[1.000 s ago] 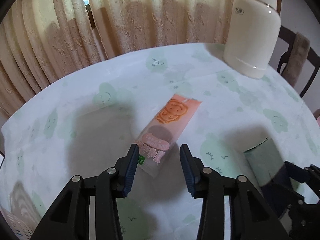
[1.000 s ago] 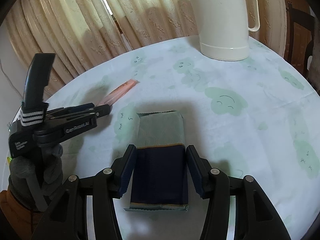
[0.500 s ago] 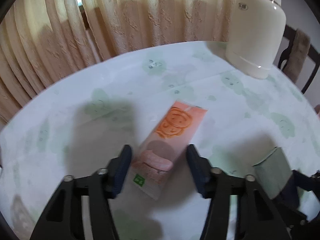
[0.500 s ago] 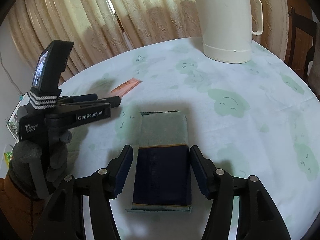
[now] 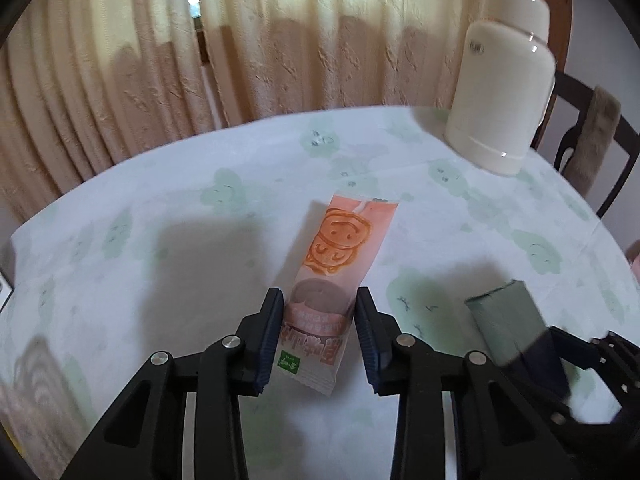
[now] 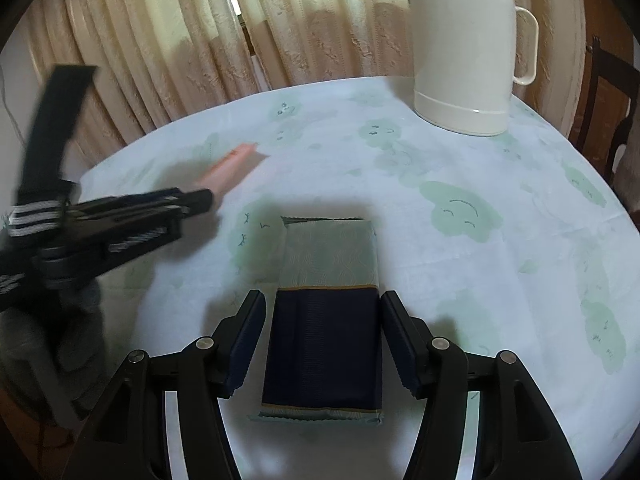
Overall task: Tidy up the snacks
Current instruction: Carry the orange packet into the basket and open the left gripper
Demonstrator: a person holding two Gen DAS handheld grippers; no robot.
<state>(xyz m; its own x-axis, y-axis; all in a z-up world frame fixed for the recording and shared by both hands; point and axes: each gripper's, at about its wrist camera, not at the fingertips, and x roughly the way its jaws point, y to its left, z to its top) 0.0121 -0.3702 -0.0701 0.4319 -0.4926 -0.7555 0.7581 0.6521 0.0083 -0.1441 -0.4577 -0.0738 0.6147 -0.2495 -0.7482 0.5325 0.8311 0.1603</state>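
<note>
Nothing sorted yet: both snacks lay on the table [image 5: 224,168]. My right gripper [image 6: 322,336] straddled the dark-and-green packet [image 6: 326,320], jaws apart, not gripping. My left gripper [image 5: 318,336] was closing around the pink wafer packet [image 5: 332,280].

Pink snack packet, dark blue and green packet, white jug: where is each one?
pink snack packet [image 5: 340,248], left wrist view, on its orange cartoon figure
dark blue and green packet [image 6: 326,344], right wrist view, on its dark blue half
white jug [image 6: 460,48], right wrist view, on its body
</note>
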